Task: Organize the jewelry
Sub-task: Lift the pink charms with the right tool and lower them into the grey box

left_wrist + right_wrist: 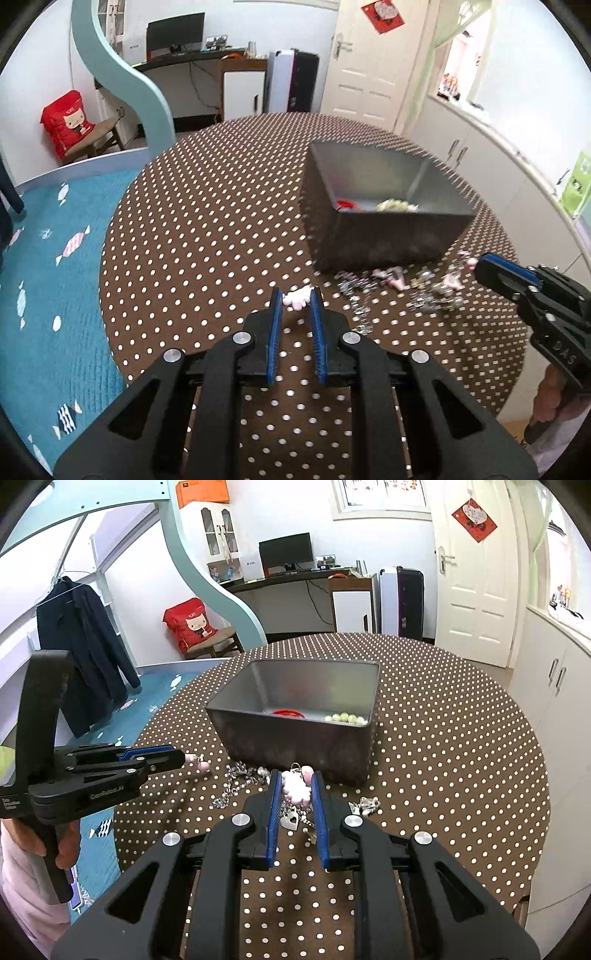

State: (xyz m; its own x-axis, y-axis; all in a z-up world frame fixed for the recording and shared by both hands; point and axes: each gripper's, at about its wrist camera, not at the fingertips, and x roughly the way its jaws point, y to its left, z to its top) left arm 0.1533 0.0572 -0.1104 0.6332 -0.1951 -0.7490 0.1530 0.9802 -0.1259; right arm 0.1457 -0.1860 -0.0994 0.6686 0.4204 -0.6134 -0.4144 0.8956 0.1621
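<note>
A grey metal box (373, 236) (295, 738) stands on the dotted round table. A red ring (288, 713) and pale green beads (345, 718) lie inside it. Loose silver and pink jewelry (417, 284) (240, 779) lies in front of the box. My left gripper (297, 295) (184, 758) is shut on a small pink charm (295, 298) (197, 762), held above the table left of the pile. My right gripper (295, 779) (480, 264) is shut on a pink flower charm (295, 788), with a silver heart pendant (290, 819) hanging under it.
The brown polka-dot table (443, 738) ends at a round edge. A blue bedspread (44, 258) lies to the left. White cabinets (554, 701) stand to the right, a door and a desk behind.
</note>
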